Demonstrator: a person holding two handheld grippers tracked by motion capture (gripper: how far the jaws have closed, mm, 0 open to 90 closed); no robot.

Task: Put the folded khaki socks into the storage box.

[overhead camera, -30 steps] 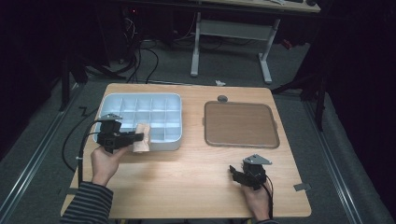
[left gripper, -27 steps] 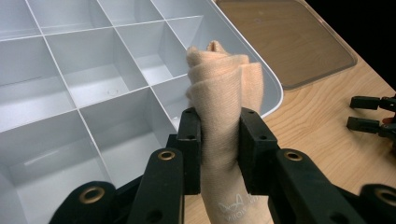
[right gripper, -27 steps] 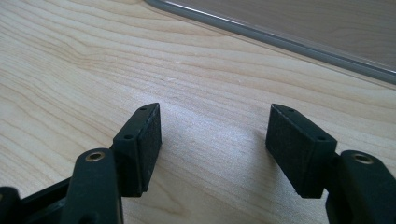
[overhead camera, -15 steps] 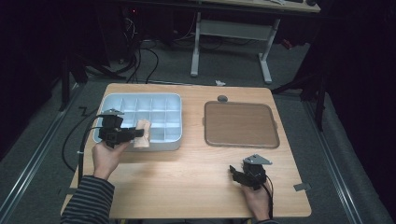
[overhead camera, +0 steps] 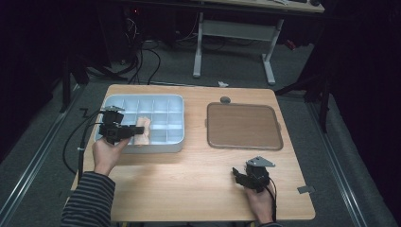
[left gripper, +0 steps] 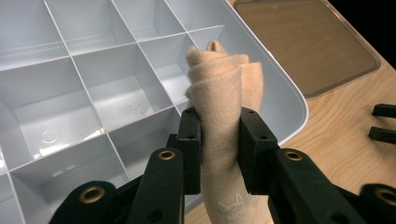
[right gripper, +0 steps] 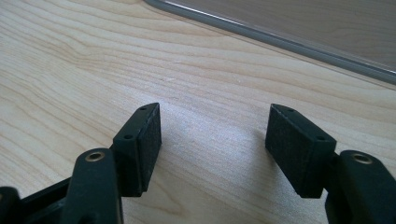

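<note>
My left gripper (overhead camera: 137, 131) (left gripper: 219, 140) is shut on a rolled beige sock (left gripper: 224, 93) (overhead camera: 143, 130). It holds the roll above the near right part of the pale blue compartment tray (overhead camera: 142, 147) (left gripper: 280, 88). The tray's cells that I can see hold nothing. My right gripper (overhead camera: 238, 175) (right gripper: 215, 144) rests low over the bare wood near the table's front right. It is open, with nothing between its pads (right gripper: 147, 144).
A brown lid with a grey rim (overhead camera: 243, 126) (right gripper: 299, 18) (left gripper: 303, 42) lies flat at the table's right. A small grey disc (overhead camera: 225, 100) sits behind it. Cables and desk legs stand on the floor beyond the table.
My left gripper has carried the sock a little up and away from me, further over the tray. The right gripper has stayed put.
</note>
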